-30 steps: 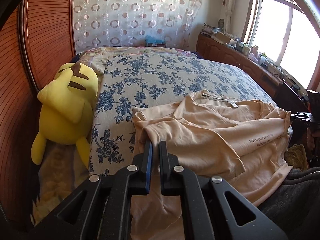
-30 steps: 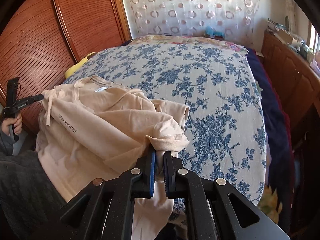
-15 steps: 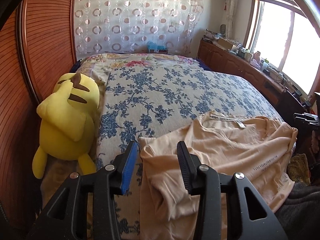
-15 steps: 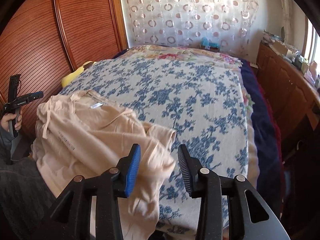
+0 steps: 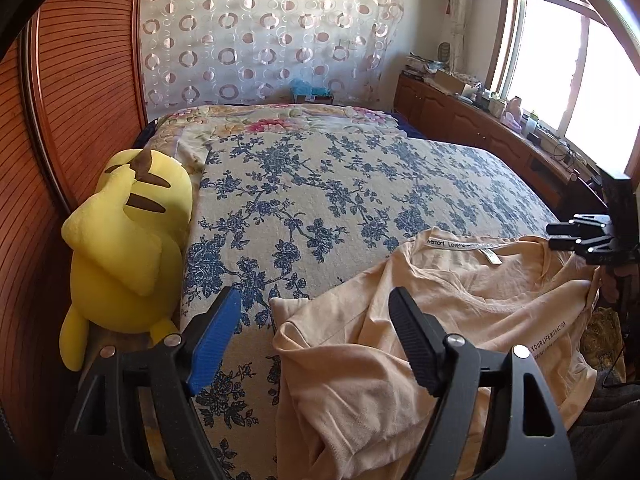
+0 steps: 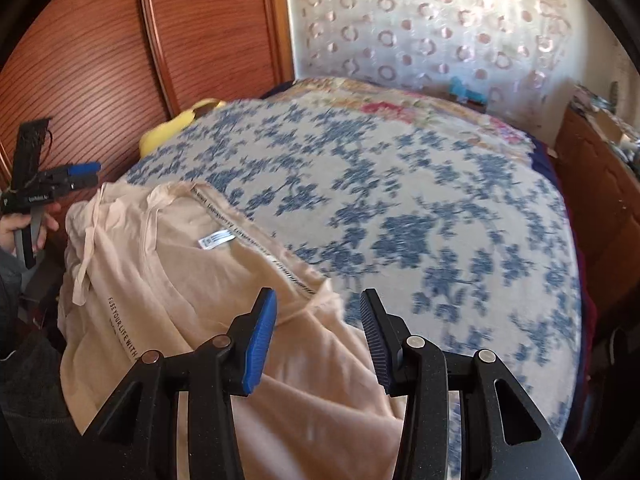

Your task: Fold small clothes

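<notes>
Two grippers hang over the near edge of a bed spread with a blue-flowered cover, and neither holds anything. The left gripper has its fingers spread wide and opening further; between them show the bedcover and the left edge of a peach T-shirt, but the pads do not press on the cloth. The right gripper stands less wide, its jaws also opening, with a shoulder of the T-shirt below the gap and no contact that can be seen.

The T-shirt lies loosely rumpled at the near edge of the bed, collar and neck label turned toward the middle of the bed, a line of dark lettering running along one side. Part of it drapes off the near edge.

A yellow plush toy lies at the bed's left edge, against a reddish slatted wooden panel. A sheer curtain with a ring pattern hangs beyond the far edge. The right wrist view is blurred
</notes>
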The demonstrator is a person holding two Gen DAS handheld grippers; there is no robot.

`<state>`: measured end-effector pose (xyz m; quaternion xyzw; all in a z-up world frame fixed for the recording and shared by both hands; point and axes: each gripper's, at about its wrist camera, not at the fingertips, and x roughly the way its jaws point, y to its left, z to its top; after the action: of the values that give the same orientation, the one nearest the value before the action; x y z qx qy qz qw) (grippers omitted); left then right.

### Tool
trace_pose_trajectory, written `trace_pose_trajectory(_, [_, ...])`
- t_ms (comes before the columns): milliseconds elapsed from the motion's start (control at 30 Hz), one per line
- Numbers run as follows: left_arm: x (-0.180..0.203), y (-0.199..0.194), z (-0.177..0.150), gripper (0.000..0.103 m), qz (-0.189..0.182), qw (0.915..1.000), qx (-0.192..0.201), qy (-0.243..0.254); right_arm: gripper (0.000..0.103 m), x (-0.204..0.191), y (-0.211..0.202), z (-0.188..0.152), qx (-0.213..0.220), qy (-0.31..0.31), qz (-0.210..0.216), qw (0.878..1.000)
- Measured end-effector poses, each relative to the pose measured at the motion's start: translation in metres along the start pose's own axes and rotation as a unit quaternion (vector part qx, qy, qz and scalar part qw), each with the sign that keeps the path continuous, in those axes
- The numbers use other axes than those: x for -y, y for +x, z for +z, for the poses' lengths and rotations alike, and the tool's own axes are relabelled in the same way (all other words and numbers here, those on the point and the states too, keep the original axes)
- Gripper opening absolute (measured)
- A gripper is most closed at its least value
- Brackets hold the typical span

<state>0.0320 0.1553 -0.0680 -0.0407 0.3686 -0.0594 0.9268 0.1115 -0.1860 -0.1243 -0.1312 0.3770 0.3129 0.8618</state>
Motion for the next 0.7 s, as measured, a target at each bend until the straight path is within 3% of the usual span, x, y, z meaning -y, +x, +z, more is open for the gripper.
trace_pose_trajectory(200, [-0.009,0.003,0.002,0.077,0.015,0.9998,-0.003,-0.010,0.044,-0.001,0.032,0.006,-0.044,0.013,0.007,0.999])
trace_pose_trajectory(233, [-0.011,0.005,0.001,0.077,0.020,0.9997,-0.005,-0.009,0.029,0.000,0.033,0.008,-0.039,0.013,0.007,0.999])
trace_pose_trajectory(300, [-0.014,0.008,0.001,0.077,0.026,0.9996,-0.009,-0.011,0.010,0.000,0.032,0.008,-0.032,0.010,0.016,0.999])
trace_pose_trajectory(333, [-0.015,0.009,0.001,0.077,0.027,0.9995,-0.011,-0.013,0.008,-0.001,0.028,0.008,-0.024,0.009,0.016,1.000])
trace_pose_trajectory(533, [-0.025,0.015,-0.001,0.077,0.035,0.9990,-0.015,-0.022,0.005,-0.010,-0.006,0.000,0.024,0.011,0.045,0.999])
trace_pose_trajectory(700, [-0.036,0.023,-0.002,0.077,0.036,0.9986,-0.023,-0.032,0.005,-0.025,-0.038,-0.018,0.035,-0.003,0.077,0.996])
